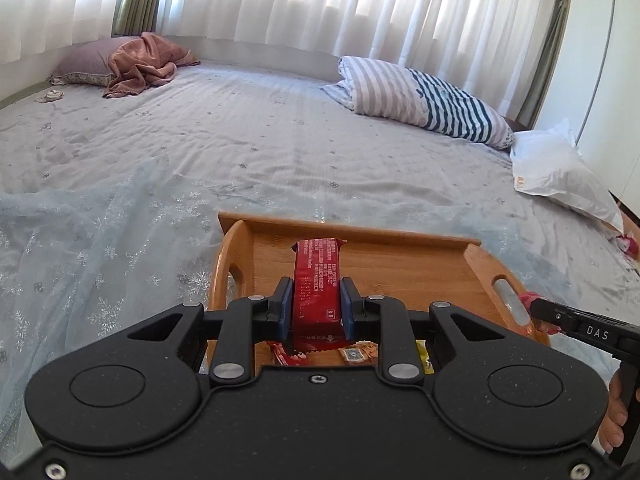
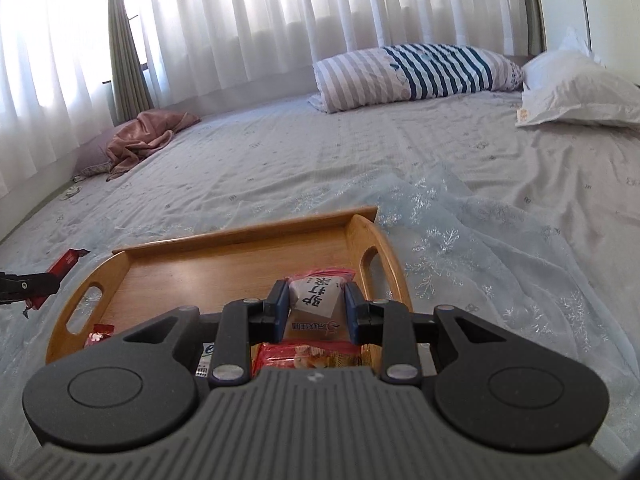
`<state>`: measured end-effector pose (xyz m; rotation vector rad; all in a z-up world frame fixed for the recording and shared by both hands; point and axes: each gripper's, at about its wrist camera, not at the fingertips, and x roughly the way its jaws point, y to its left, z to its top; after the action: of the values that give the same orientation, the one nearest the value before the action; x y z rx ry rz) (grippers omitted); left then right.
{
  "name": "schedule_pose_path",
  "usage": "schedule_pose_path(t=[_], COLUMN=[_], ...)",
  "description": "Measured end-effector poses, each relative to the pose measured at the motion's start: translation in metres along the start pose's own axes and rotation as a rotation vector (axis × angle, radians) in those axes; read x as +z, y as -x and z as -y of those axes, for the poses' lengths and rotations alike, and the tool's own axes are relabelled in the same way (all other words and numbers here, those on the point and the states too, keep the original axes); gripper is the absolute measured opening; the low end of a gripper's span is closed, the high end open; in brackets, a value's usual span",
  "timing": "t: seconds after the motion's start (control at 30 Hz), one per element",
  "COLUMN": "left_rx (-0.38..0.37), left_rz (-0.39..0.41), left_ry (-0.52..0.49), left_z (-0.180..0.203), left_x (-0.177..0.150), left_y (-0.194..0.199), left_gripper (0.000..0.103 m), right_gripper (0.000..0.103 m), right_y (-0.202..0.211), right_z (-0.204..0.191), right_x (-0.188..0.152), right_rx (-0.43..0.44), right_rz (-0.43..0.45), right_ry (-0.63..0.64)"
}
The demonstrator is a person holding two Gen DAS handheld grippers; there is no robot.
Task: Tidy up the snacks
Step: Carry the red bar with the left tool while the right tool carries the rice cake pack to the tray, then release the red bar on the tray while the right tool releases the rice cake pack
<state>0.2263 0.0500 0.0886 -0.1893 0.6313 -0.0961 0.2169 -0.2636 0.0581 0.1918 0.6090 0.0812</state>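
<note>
A wooden tray [image 1: 372, 240] with cut-out handles lies on the bed, also in the right wrist view [image 2: 240, 236]. My left gripper [image 1: 316, 304] is shut on a red snack bar [image 1: 316, 280], held above the tray. My right gripper [image 2: 316, 304] is shut on a pale snack packet [image 2: 320, 300] with dark characters and a pink edge, above the tray's right part. Several small snack packets [image 1: 320, 350] lie at the tray's near edge under the grippers, and show in the right wrist view [image 2: 308, 358]. The right gripper's tip [image 1: 560, 314] shows by the tray's right handle.
The bed has a grey sheet [image 1: 260, 140] and a sheer snowflake cloth [image 1: 80, 248] under the tray. A striped pillow [image 1: 420, 96], a white plastic bag [image 1: 560, 168] and a pink blanket on a pillow [image 1: 140, 60] lie at the far side. Curtains hang behind.
</note>
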Motion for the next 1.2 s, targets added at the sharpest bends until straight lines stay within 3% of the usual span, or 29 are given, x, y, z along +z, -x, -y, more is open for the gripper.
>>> schedule_pose_path(t=[0.3,0.63,1.2], left_rx=[0.082,0.138,0.151], left_rz=[-0.055,-0.08,-0.097], left_ry=[0.011,0.014,-0.012], left_z=[-0.001,-0.007,-0.006], left_x=[0.002,-0.001,-0.009], left_y=[-0.058,-0.093,-0.109], left_gripper=[0.023,0.023,0.023], right_gripper=[0.033,0.033,0.033], right_y=[-0.045,-0.066,-0.071], right_z=[0.015,0.009,0.002], right_x=[-0.001,-0.006,-0.011], right_rx=[0.026,0.023,-0.002], right_rz=[-0.065,-0.08,-0.073], right_ry=[-0.059,-0.03,0.026])
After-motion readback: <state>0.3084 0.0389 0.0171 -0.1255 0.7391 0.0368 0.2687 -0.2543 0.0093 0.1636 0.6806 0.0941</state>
